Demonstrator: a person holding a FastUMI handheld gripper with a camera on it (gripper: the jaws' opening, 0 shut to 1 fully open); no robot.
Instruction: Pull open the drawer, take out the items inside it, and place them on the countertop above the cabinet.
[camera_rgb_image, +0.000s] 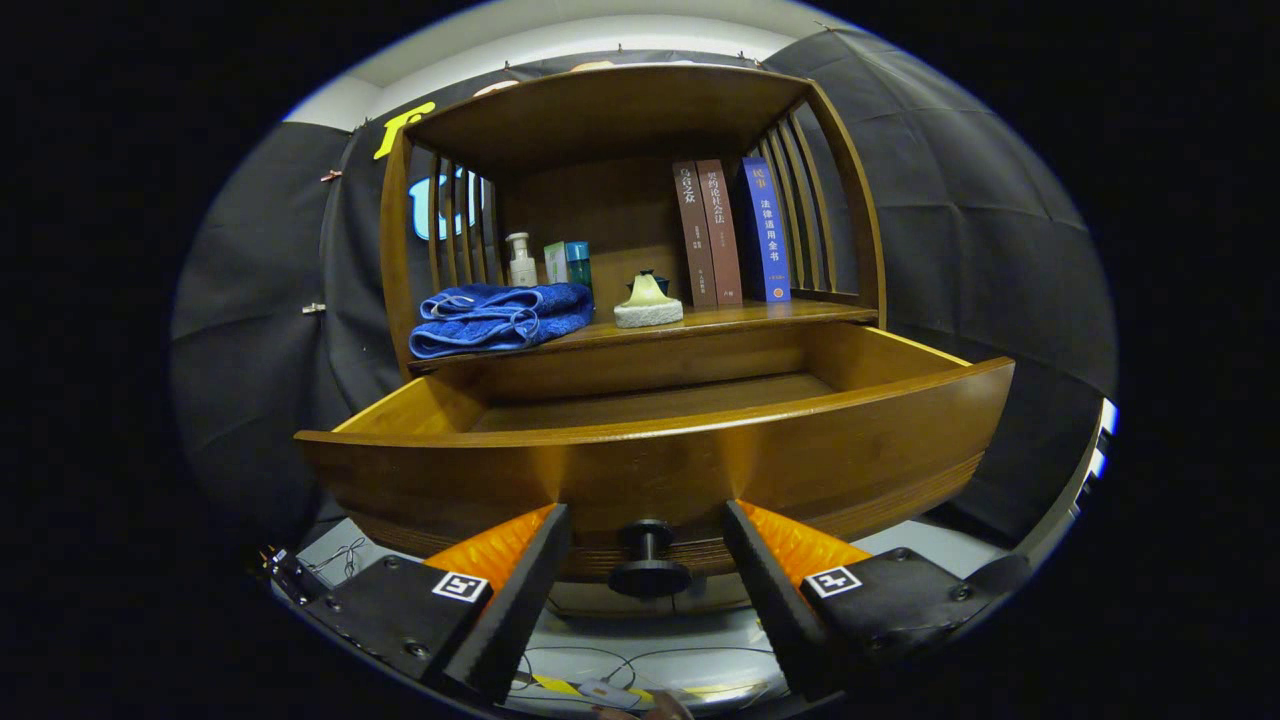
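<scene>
The gripper (647, 545) had its jaws spread apart, straddling the small black round knob (648, 562) without touching it, while the curved brown wooden drawer (660, 455) stood pulled out, its long axis running left to right across the fingers. Its visible floor looked bare, the near part hidden behind the front panel. Just beyond, the wooden countertop (760, 317) carried a folded blue towel (500, 316), with free room at its right.

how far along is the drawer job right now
Done: the drawer is pulled open, and a blue towel and sponge sit on the countertop above it. In hand: nothing; the gripper is open, fingers either side of the knob, not touching. Left: the visible drawer floor looks bare; its front part is hidden.
</scene>
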